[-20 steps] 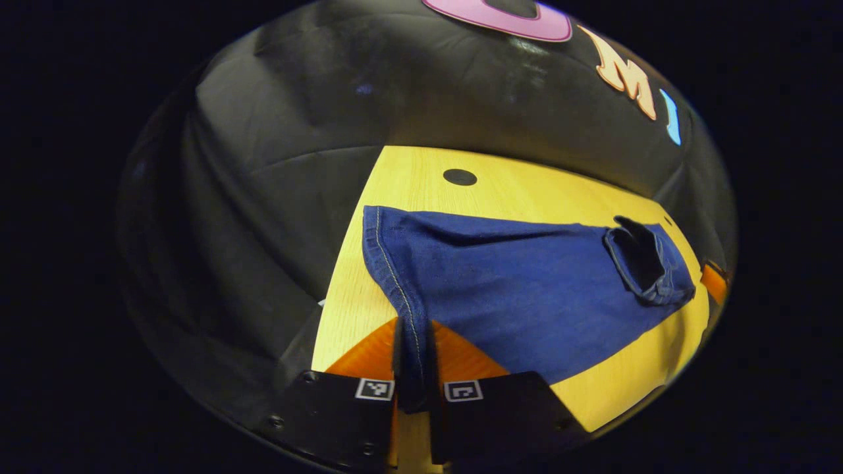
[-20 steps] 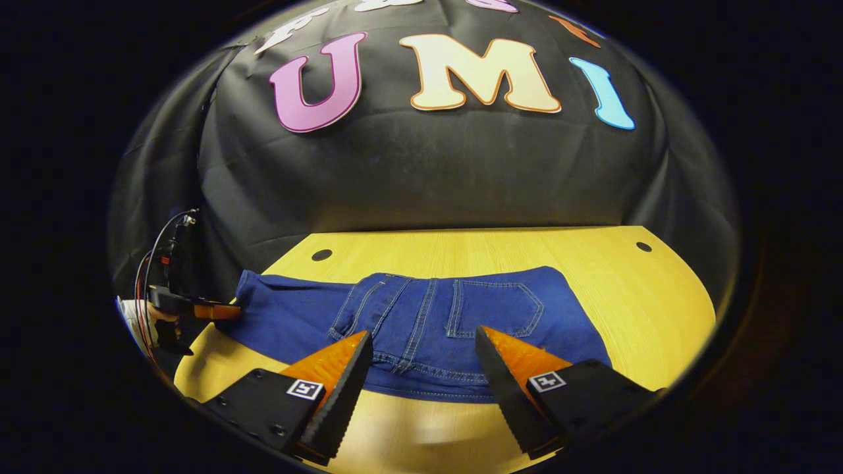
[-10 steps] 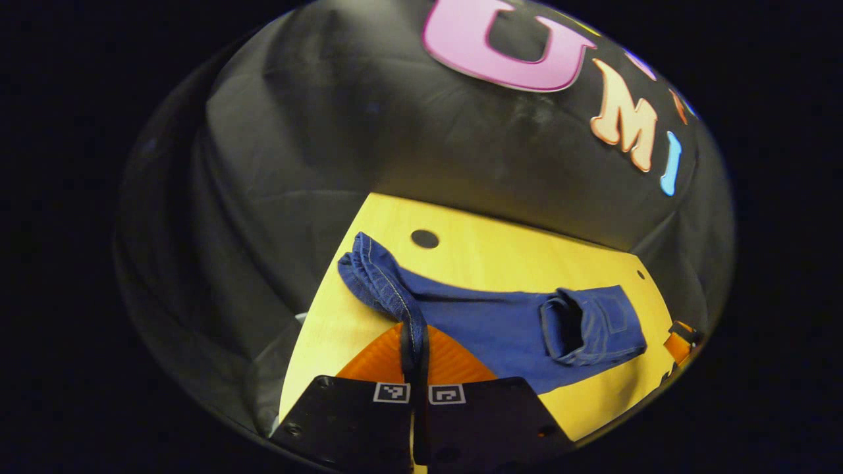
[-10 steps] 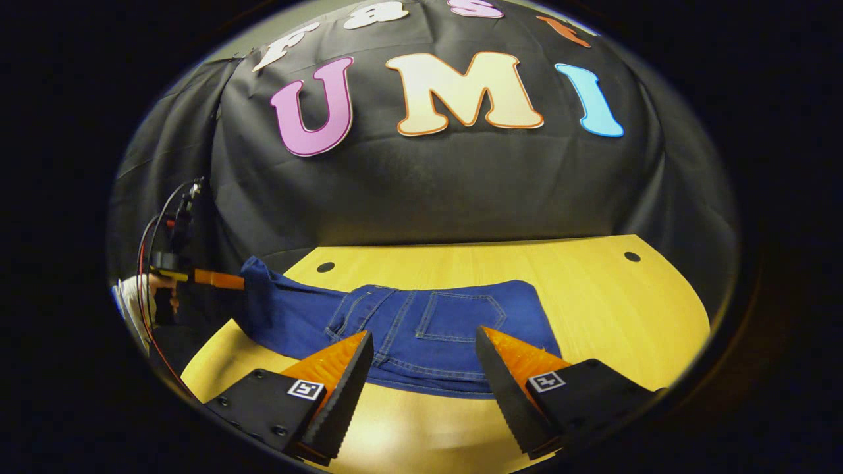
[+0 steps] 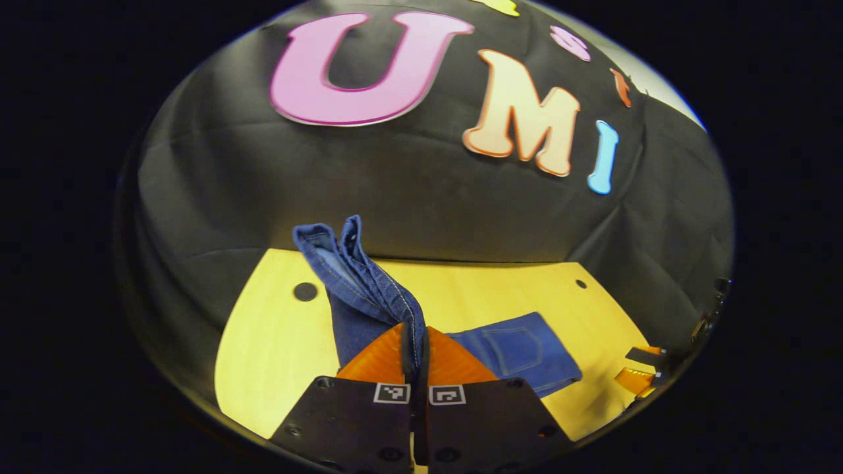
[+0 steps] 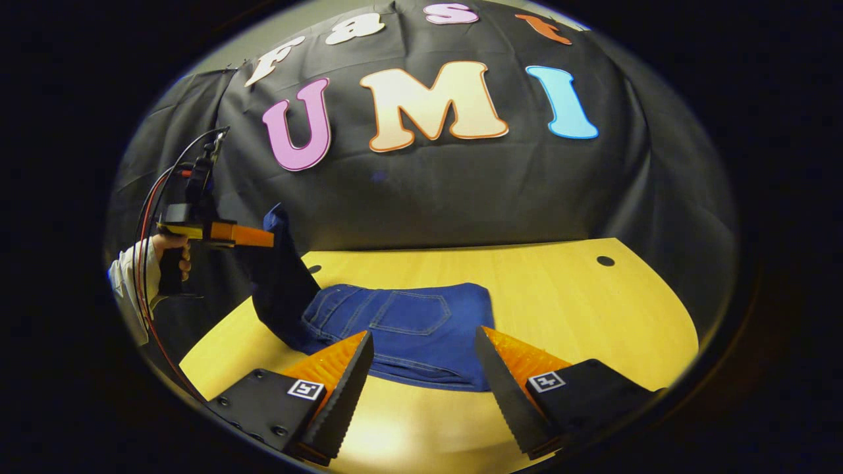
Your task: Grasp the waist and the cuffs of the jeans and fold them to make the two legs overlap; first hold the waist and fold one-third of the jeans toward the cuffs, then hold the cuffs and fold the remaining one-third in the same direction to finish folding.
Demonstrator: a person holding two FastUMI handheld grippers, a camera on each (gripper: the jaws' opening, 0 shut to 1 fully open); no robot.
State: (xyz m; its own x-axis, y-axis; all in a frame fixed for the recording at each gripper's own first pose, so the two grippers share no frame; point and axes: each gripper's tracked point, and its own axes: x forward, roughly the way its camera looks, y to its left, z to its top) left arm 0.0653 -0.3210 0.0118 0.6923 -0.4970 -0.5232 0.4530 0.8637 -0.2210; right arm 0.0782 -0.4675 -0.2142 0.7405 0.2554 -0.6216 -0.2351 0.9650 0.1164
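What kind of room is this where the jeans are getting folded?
It looks like a small recording booth, not a home. Black cloth hangs as the wall behind a bare wooden table, and a person's hand holds a wired left gripper lifting the jeans.

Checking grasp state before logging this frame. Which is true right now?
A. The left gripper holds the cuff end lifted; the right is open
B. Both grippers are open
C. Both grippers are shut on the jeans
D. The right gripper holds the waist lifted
A: the left gripper pinches the jeans cuff end off the table, while the right gripper has its fingers spread, holding nothing.
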